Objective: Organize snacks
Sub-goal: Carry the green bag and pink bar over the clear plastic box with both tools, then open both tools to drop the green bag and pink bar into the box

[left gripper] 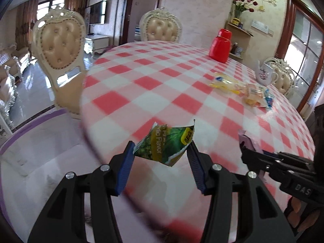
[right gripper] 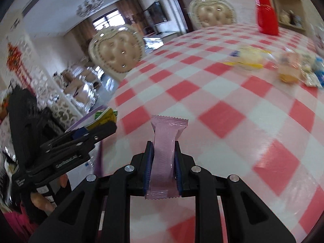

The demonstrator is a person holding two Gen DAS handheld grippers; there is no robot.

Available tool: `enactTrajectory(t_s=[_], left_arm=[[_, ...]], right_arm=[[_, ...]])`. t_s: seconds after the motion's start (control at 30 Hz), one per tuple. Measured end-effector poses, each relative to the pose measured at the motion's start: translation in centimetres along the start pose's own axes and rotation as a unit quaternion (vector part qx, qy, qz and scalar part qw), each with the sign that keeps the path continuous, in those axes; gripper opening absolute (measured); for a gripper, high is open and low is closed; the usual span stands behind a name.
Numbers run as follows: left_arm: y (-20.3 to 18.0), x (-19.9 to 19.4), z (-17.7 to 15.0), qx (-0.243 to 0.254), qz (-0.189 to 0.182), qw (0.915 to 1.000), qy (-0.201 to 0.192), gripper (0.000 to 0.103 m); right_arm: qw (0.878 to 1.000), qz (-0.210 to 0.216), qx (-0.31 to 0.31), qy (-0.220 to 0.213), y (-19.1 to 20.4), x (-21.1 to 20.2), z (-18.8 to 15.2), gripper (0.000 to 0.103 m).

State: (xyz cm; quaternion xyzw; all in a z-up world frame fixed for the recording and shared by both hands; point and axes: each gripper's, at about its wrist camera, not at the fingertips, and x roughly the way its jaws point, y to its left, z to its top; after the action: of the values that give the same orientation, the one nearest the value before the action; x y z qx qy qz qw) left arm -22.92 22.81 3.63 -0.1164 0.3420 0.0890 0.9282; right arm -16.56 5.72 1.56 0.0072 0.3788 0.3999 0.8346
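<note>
Pink film wraps the snack bar [right gripper: 164, 154] pinched between the pads of the right gripper [right gripper: 163, 147]; its long axis runs forward along the fingers, one crimped end past the tips and the other back toward the body. No print is readable on this wrapper.

Left gripper [left gripper: 161, 144] pinches a green packet [left gripper: 165, 144] by its 2 opposite edges, fingers set fairly wide with the packet spanning the gap, long axis crosswise between the pads. Legible text reads "Flavor", preceded by letters ending "lic"; a yellow patch carries writing too small to read. In the left view, the body of the right gripper shows the letters "DAS".

Both loads hang above the near edge of the checked tablecloth [left gripper: 162, 77]. The remaining snacks [left gripper: 241, 90], yellow and orange packets, lie on the cloth ahead and to the right, near the white teapot [left gripper: 265, 74] and well apart from the red container [left gripper: 220, 45]. The right gripper is judged the nearer of the 2 to that group.

A white bin with a purple rim [left gripper: 30, 125] sits below and left of the table edge, just beside the left gripper; it is judged the likely drop point. If so, the left packet goes first.
</note>
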Motion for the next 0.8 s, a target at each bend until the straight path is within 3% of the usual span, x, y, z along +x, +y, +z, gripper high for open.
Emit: enactTrajectory(t_s=[0.33,0.7,0.77,0.8], left_arm=[[6.6,-1.3,0.4,-0.011,0.077,0.997,0.002,0.053],[11.5,-2.4,1.2,0.015,0.165,0.9861,0.012,0.054],[12.1,-2.4,1.2,0.02,0.178,0.9835,0.025,0.056],[12.4,-2.4,1.2,0.019,0.186,0.982,0.031,0.064]], right_arm=[[0.992,0.046,-0.114,0.039,10.0,3.2,-1.7,0.021],[0.969,0.104,-0.207,0.083,17.3,6.3,-5.1,0.022],[0.969,0.108,-0.211,0.076,17.4,5.9,-5.3,0.035],[0.97,0.107,-0.208,0.071,17.3,5.6,-5.1,0.04]])
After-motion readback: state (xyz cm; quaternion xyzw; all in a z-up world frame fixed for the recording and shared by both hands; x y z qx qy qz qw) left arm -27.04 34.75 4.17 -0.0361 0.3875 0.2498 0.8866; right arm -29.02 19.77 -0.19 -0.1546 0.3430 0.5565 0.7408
